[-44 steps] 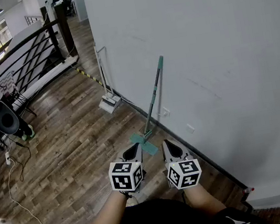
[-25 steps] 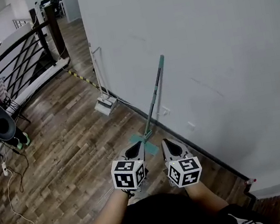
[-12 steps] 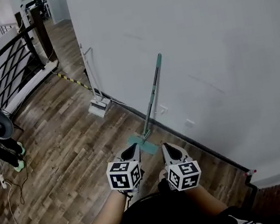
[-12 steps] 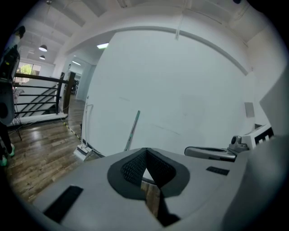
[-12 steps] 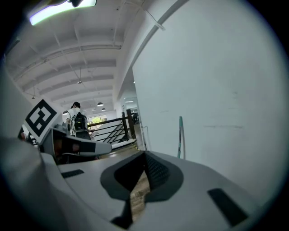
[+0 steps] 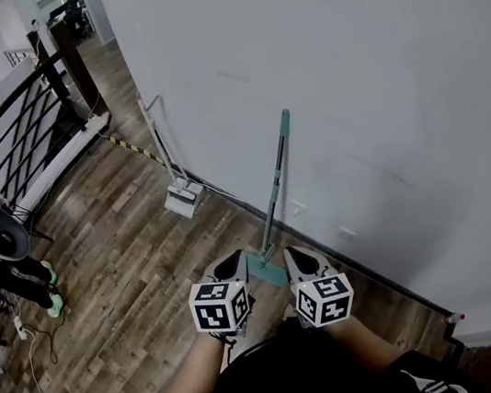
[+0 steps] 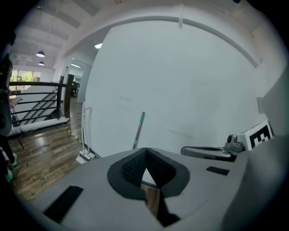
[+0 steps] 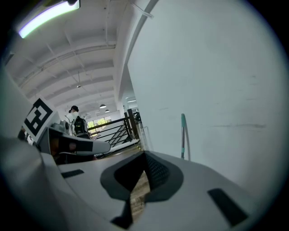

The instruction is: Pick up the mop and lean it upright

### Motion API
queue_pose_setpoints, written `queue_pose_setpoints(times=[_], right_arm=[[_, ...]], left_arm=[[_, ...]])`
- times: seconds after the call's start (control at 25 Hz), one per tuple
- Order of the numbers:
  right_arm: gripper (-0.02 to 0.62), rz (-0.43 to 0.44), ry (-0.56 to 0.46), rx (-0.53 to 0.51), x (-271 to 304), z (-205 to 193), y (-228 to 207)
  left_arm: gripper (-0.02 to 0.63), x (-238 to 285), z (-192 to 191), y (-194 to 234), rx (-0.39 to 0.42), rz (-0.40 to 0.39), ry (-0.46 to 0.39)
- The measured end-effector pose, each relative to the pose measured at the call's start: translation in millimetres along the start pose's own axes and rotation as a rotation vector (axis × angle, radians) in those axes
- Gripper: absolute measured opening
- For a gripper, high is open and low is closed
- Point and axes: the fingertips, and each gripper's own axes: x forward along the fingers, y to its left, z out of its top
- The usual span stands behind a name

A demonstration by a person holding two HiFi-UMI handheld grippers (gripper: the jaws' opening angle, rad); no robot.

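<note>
On the left, a white floor sweeper (image 6: 181,193) is leaning on the wall (image 6: 375,76), well apart from the person's tools. The left gripper (image 6: 231,266) is hanging low over the wooden floor (image 6: 125,258). Its jaws are pressing together, and nothing is sitting between them. Just beside it, the mop (image 6: 273,191) is already standing up. Its green head is resting on the floor between the two grippers, and the top of its handle is touching the wall. The right gripper (image 6: 296,262) is hovering on the other side of the mop head, also squeezed closed and holding nothing.

The mop is probably leaning only loosely. A bump from a gripper, or the head sliding on the smooth floor, could send the handle slipping down the wall. Closed jaws could not catch it in time.

Compared with a moment earlier, the mop head is now lying between the grippers. Before, it was sitting a little ahead of them.
</note>
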Motion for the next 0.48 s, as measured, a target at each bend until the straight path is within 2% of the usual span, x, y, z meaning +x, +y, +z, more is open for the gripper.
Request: queue_pose_setpoints(times=[0.48], right_arm=[[0.012,0.028,0.028,0.001,66,43,-103]], left_arm=[[-0.003,116,50,-4,-0.005,0.061,0.034]])
